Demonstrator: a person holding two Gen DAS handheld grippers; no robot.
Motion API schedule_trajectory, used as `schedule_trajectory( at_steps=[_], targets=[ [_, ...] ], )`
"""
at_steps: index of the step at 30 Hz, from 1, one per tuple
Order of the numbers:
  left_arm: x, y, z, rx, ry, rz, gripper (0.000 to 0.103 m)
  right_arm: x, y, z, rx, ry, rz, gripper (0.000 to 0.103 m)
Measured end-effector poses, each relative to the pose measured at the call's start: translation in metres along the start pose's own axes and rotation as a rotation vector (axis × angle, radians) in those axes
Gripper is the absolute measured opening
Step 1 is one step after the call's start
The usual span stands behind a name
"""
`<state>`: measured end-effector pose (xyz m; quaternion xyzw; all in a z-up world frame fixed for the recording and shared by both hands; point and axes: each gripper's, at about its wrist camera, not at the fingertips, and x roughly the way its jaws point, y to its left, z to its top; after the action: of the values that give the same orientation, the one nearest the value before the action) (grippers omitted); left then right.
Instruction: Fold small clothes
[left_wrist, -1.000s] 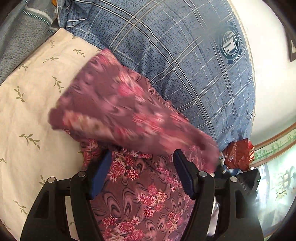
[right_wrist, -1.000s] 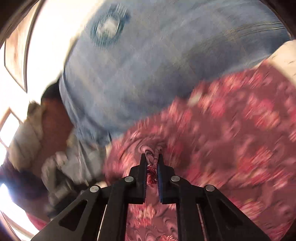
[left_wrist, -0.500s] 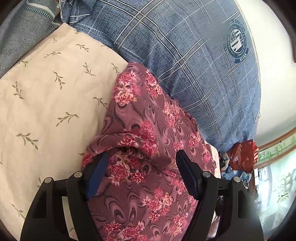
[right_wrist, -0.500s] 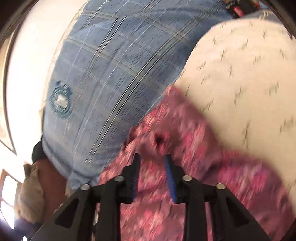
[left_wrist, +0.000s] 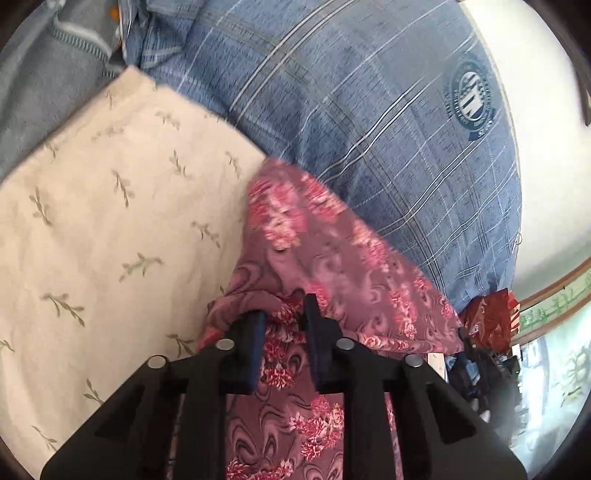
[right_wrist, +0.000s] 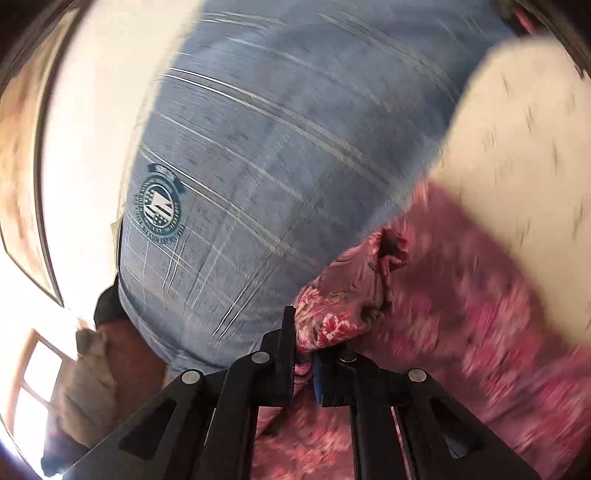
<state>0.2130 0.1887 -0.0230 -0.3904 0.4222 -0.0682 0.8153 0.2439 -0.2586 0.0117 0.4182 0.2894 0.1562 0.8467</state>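
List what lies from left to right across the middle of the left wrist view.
Cream leaf-print cloth → purple floral garment → blue plaid bedding → white wall.

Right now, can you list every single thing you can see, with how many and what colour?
floral cloth: one, purple-pink, lying on the cream sheet beside the blue pillow
cream sheet: one, cream with green sprigs, under the cloth
blue pillow: one, blue plaid with a round badge, behind the cloth
grey fabric: one, grey-blue, far corner
red bag: one, red, past the pillow
left gripper: one, black, jaws closing with cloth between them
right gripper: one, black, shut on cloth
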Motion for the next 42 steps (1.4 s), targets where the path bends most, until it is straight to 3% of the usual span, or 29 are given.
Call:
schedule_trajectory(
  at_steps=[2, 4, 5, 9, 12, 14, 15, 16, 17, 18, 20, 21, 22, 23, 24, 25, 27, 29, 32, 35, 42],
  targets=[
    [0.003, 0.002, -0.001, -0.005, 0.000, 0.052, 0.017, 0.007, -0.027, -0.003, 0.065, 0.073, -0.062, 0.007],
    [0.004, 0.004, -0.002, -0.013, 0.008, 0.056, 0.017, 0.017, -0.053, -0.015, 0.128, 0.169, -0.149, 0.010],
    [0.003, 0.005, -0.002, -0.022, 0.006, 0.041, 0.017, 0.015, -0.059, -0.019, 0.141, 0.170, -0.137, 0.007],
    [0.003, 0.002, -0.004, 0.000, 0.003, 0.047, 0.021, -0.001, -0.057, -0.016, 0.167, 0.085, -0.070, 0.014],
    [0.006, -0.001, -0.003, 0.025, 0.007, 0.078, 0.021, -0.011, -0.034, -0.004, 0.023, 0.014, -0.105, 0.009],
    [0.009, 0.001, -0.003, 0.027, 0.019, 0.087, 0.021, 0.006, -0.038, -0.004, 0.020, 0.071, -0.196, 0.014],
    [0.010, 0.002, -0.004, 0.029, 0.025, 0.086, 0.021, 0.018, -0.048, -0.006, 0.036, 0.163, -0.269, 0.008],
    [0.010, 0.002, -0.005, 0.033, 0.029, 0.083, 0.021, 0.018, -0.052, -0.008, 0.042, 0.180, -0.253, 0.005],
    [0.007, 0.001, -0.007, 0.037, 0.038, 0.079, 0.022, 0.007, -0.049, -0.008, 0.035, 0.152, -0.244, 0.009],
    [0.005, 0.000, -0.009, 0.039, 0.046, 0.072, 0.027, -0.007, -0.042, -0.009, 0.015, 0.128, -0.260, 0.014],
    [-0.005, -0.007, -0.019, 0.061, 0.060, 0.033, 0.041, -0.031, -0.035, -0.018, -0.033, 0.089, -0.229, 0.016],
    [-0.008, -0.012, -0.024, 0.081, 0.057, 0.027, 0.050, -0.041, -0.035, -0.025, -0.061, 0.090, -0.199, 0.016],
    [-0.010, -0.019, -0.031, 0.113, 0.056, 0.038, 0.059, -0.046, -0.037, -0.032, -0.088, 0.114, -0.212, 0.020],
    [-0.008, -0.026, -0.040, 0.148, 0.065, 0.071, 0.061, -0.046, -0.044, -0.040, -0.108, 0.160, -0.255, 0.027],
    [-0.005, -0.029, -0.044, 0.164, 0.079, 0.094, 0.061, -0.043, -0.054, -0.049, -0.113, 0.209, -0.299, 0.025],
    [0.000, -0.034, -0.053, 0.193, 0.117, 0.129, 0.061, -0.049, -0.059, -0.054, -0.121, 0.181, -0.267, 0.017],
    [-0.004, -0.043, -0.063, 0.245, 0.117, 0.164, 0.061, -0.060, -0.062, -0.056, -0.075, 0.192, -0.250, 0.017],
    [-0.015, -0.047, -0.073, 0.264, 0.159, 0.138, 0.061, -0.074, -0.061, -0.057, -0.036, 0.202, -0.241, 0.022],
    [-0.048, -0.036, -0.084, 0.244, 0.236, 0.072, 0.061, -0.104, -0.058, -0.069, -0.102, 0.210, -0.262, 0.029],
    [-0.088, -0.017, -0.091, 0.260, 0.241, 0.112, 0.061, -0.143, -0.068, -0.080, -0.166, 0.234, -0.288, 0.041],
    [-0.137, 0.023, -0.132, 0.293, 0.319, 0.198, 0.067, -0.208, -0.106, -0.110, -0.208, 0.273, -0.361, 0.042]
  ],
)
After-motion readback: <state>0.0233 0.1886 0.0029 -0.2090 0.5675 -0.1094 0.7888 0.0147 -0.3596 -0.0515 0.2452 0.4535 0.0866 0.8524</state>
